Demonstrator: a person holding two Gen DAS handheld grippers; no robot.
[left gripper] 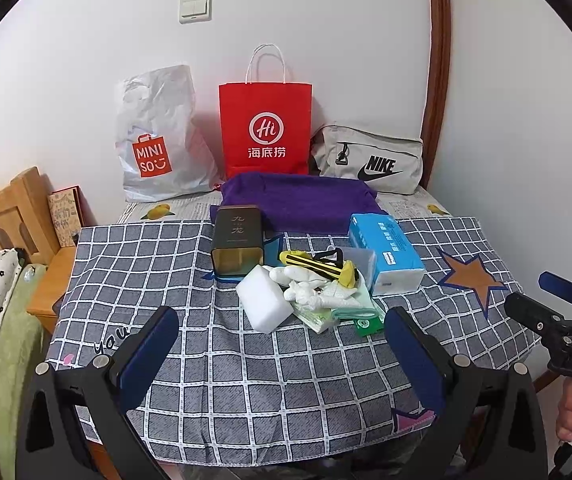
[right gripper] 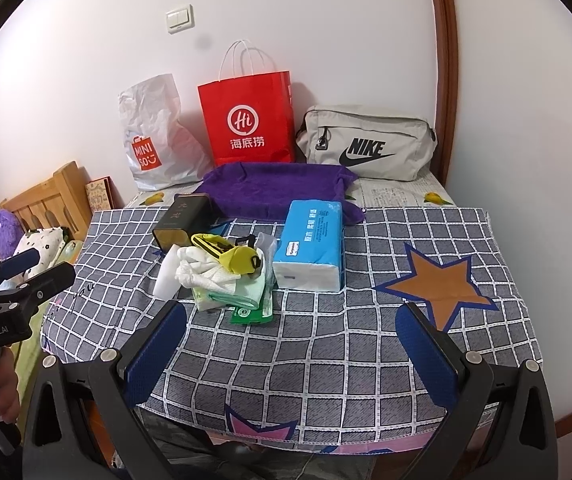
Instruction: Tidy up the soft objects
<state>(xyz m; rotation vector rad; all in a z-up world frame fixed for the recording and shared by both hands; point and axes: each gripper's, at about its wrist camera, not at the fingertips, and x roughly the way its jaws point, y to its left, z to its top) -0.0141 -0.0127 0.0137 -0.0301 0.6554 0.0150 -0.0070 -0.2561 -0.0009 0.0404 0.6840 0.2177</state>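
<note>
Largest first: checked cloth [left gripper: 246, 380] covers your table. At the back wall, a white MINISO bag [left gripper: 157, 136], a red "Hi" paper bag [left gripper: 265, 128] and a grey NIKE pouch [left gripper: 370, 160]. A purple towel [left gripper: 298, 200] lies in front of them. Blue tissue pack [left gripper: 386, 252] sits right of the central soft pile: white sponge [left gripper: 264, 300], white crumpled cloth [left gripper: 306, 284]; its lower layers are hidden. Your left gripper [left gripper: 282, 348] and right gripper [right gripper: 294, 344] are both spread wide, holding nothing, well short of the pile.

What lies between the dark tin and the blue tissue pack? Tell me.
A yellow cutter over crumpled white cloth, between the dark tin and the blue tissue pack; clearest in the left wrist view.
</note>
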